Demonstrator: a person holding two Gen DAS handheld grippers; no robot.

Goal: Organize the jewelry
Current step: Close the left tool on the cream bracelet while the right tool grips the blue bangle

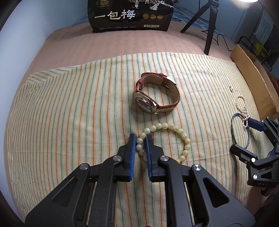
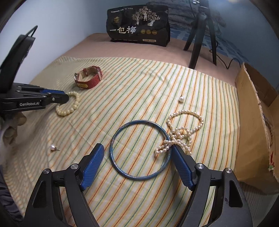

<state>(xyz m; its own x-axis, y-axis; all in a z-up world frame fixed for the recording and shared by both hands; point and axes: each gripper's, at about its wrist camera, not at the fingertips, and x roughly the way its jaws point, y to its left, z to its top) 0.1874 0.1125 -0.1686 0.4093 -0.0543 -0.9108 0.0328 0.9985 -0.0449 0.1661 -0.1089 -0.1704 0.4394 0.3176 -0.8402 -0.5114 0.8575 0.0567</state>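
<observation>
Both fisheye views were evenly, softly lit and fairly sharp at centre. A bright lamp glare flared at the top right corner of the left wrist view. The striped cloth bowed strongly toward dark, vignetted corners. Shadows were faint and the far wall looked dim and bluish.

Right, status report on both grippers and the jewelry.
Left gripper shut on the pale bead bracelet. Right gripper open, jaws astride the blue bangle. Pearl strand overlaps the bangle rim. Red-strap watch clear.
</observation>
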